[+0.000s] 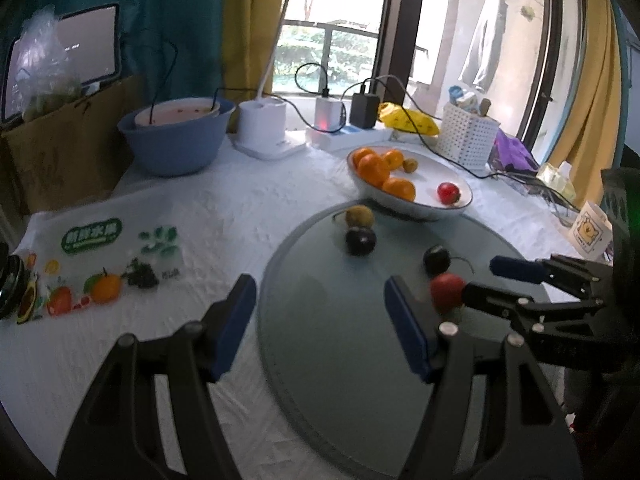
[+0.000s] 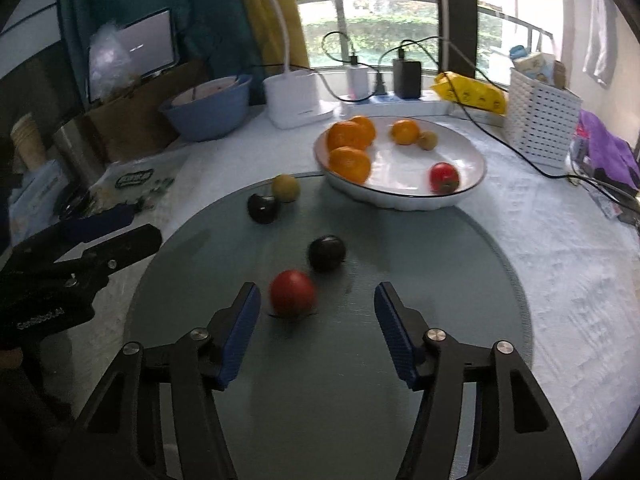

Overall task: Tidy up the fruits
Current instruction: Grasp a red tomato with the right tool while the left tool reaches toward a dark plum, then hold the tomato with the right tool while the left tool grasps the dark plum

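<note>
Right wrist view: the right gripper [image 2: 316, 332] is held spread at lower centre, its jaws flanking the tomato [image 2: 292, 293] untouched, likely for transfer to the bowl [image 2: 400, 200].

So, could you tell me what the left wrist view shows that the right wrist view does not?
Only the left wrist view shows the left gripper end-on, open over the mat's edge, and the printed fruit bag clearly. Only the right wrist view shows the right gripper end-on, open, with the red tomato ahead of its fingers, untouched. Both share the round grey mat, the two dark fruits, the kiwi and the white bowl of oranges.
</note>
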Demonstrator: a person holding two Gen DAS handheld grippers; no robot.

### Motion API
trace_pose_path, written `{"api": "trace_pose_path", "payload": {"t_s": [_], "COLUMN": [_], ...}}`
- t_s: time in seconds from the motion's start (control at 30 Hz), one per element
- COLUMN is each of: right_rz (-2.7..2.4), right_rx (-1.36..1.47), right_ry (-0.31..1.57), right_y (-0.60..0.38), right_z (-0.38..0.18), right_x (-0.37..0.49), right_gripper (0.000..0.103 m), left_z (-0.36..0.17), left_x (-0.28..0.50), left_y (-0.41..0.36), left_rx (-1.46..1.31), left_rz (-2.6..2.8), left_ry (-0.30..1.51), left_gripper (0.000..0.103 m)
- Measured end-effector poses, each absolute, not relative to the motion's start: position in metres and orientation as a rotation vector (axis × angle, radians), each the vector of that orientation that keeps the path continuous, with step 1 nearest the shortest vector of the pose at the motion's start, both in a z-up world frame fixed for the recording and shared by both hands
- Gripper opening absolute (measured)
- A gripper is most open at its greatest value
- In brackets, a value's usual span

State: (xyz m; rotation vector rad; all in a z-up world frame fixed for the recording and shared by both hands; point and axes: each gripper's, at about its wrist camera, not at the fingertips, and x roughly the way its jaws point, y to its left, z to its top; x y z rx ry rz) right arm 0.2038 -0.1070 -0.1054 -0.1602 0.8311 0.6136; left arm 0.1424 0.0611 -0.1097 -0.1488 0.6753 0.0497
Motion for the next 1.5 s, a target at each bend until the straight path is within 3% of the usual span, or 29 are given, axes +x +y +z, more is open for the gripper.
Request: {"api": "trace_pose_path", "payload": {"t_s": [0.47,1.07,1.5], "right_rz": [0.642,0.611,0.563], "right_rx": [-0.225,-0.142,-0.071], "right_ry": [0.88,0.795,0.8], "right_y": [-0.087,-0.139,-0.182], "right_z": [-0.124,-0.095,-0.103], "right_x": [0.211,0.221,0.25], "right_gripper": [0.031,0.031,0.031], "left_z": [-0.117,-0.119,-0.135], "left_x": [0.144,0.174,0.215], "left_y": [0.063,0.016,-0.035], "left_rx": [-0.161,-0.062,0.077], "left_rz": [0.062,0.008,-0.067], "left_ry": [0.699,0.764,0.863], "left_gripper": [0.068,0.068,0.068]}}
